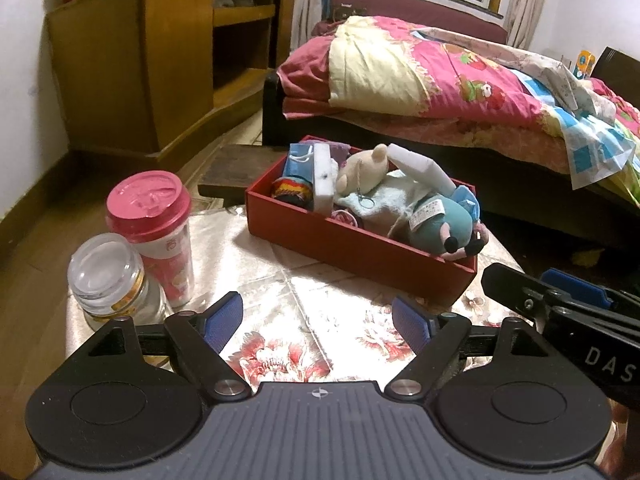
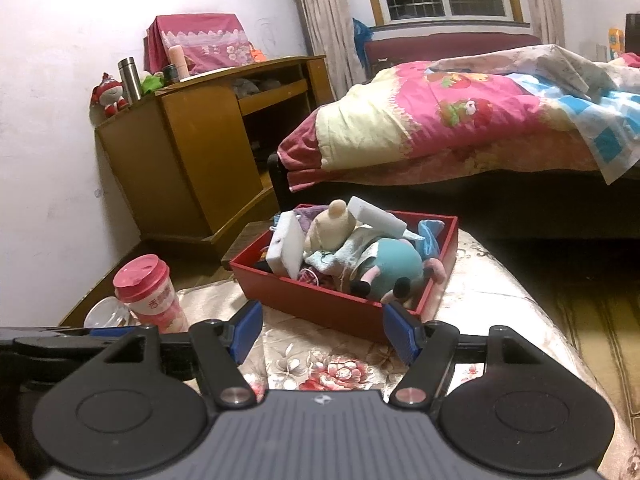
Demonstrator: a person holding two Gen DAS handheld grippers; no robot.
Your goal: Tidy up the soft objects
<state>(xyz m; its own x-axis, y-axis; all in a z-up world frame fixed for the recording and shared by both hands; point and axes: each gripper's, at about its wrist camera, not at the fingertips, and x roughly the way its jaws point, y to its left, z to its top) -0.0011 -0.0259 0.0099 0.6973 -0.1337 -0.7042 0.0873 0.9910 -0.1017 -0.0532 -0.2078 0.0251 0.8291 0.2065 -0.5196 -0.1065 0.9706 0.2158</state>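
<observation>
The red box (image 1: pixel 360 248) sits on the floral-clothed table (image 1: pixel 304 300), at about twelve to one o'clock from the left gripper (image 1: pixel 318 322), and it is already heaped with soft things. A beige plush bear (image 1: pixel 362 170) lies near the middle, a teal plush toy (image 1: pixel 444 226) fills the end toward four o'clock, and two white foam blocks (image 1: pixel 325 176) lean among them, one upright, one propped across the bear. A blue pouch (image 1: pixel 298 164) stands at the far eleven o'clock corner.

Both tools hang short of the box with nothing between their fingers. The left gripper has its jaws spread wide over bare cloth; the right gripper (image 2: pixel 322 330) is likewise wide apart, its right pad just in front of the box's near wall.

No loose soft item shows on the cloth outside the box, so the gathering looks nearly finished or finished. What likely remains is tidying: the propped foam block and the teal toy's feet overhang the rim, so a next move would need a gentle, shallow pinch or press, without shoving the box.

A pink-lidded cup (image 1: pixel 154 236) and a glass jar (image 1: pixel 110 280) stand at nine o'clock, well clear.
</observation>
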